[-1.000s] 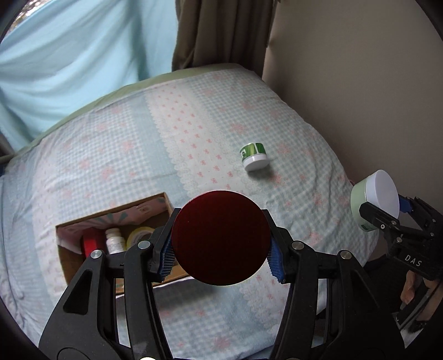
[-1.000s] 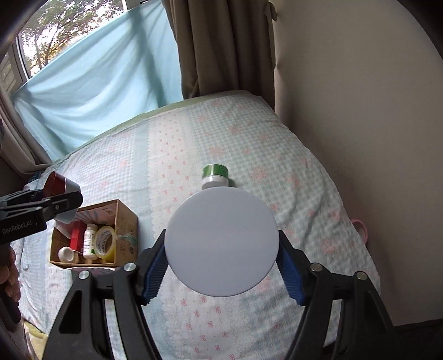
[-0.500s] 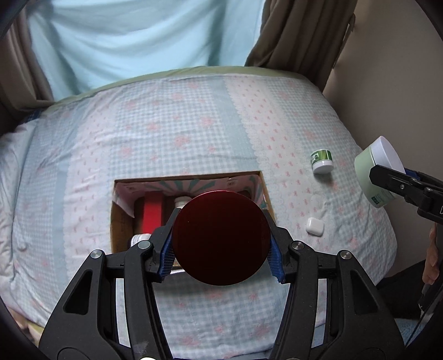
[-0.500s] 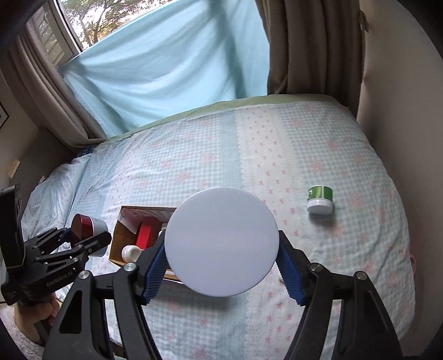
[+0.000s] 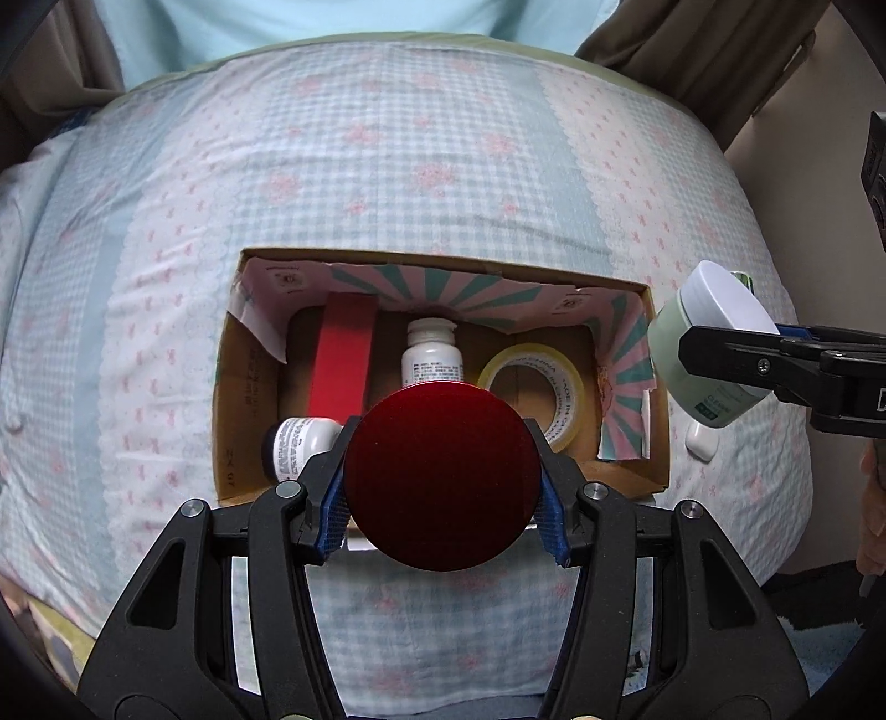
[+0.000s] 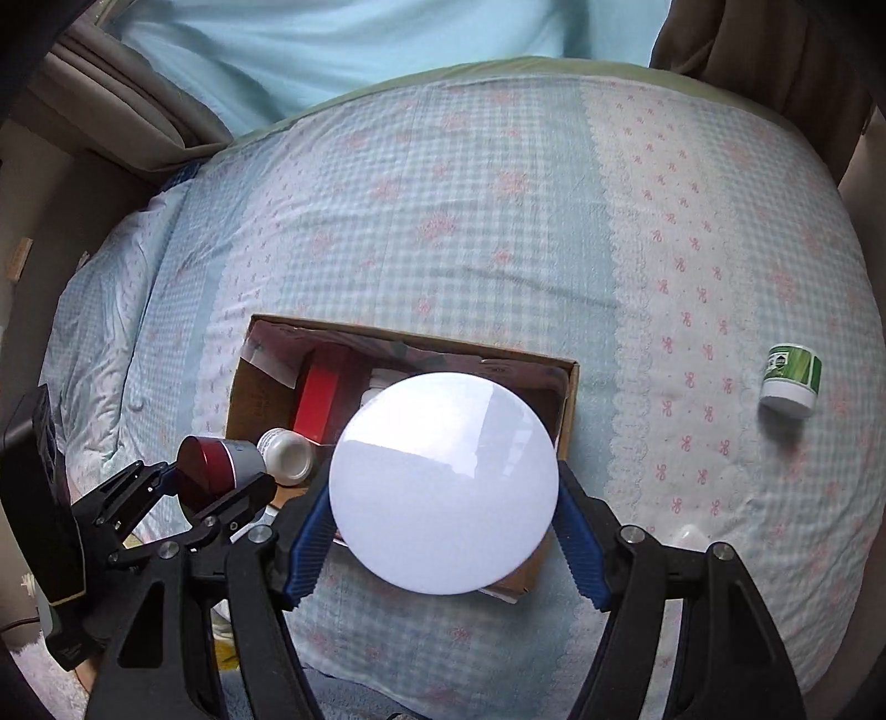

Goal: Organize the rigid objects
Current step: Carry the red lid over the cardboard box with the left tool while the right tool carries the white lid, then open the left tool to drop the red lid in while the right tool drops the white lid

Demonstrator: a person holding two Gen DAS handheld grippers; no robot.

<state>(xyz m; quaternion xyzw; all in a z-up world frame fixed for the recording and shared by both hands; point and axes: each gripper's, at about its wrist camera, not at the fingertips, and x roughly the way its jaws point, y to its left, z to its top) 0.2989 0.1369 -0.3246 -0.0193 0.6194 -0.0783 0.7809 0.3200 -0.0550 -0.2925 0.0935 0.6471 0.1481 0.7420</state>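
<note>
A bed [image 5: 415, 183] carries a blue-and-white checked quilt [image 6: 498, 232] with pink bows and a lace-edged strip toward its right edge. A pale blue cloth [image 6: 387, 50] hangs behind the bed's far edge. Brown curtains [image 5: 720, 61] flank the far corners.

Each hand-held gripper, left [image 5: 441, 501] and right [image 6: 446, 545], is a black plastic frame with triangular cut-outs and silver screws [image 5: 593, 489] at the pivots. Ribbed blue pads [image 6: 580, 548] line the inner fingers.
</note>
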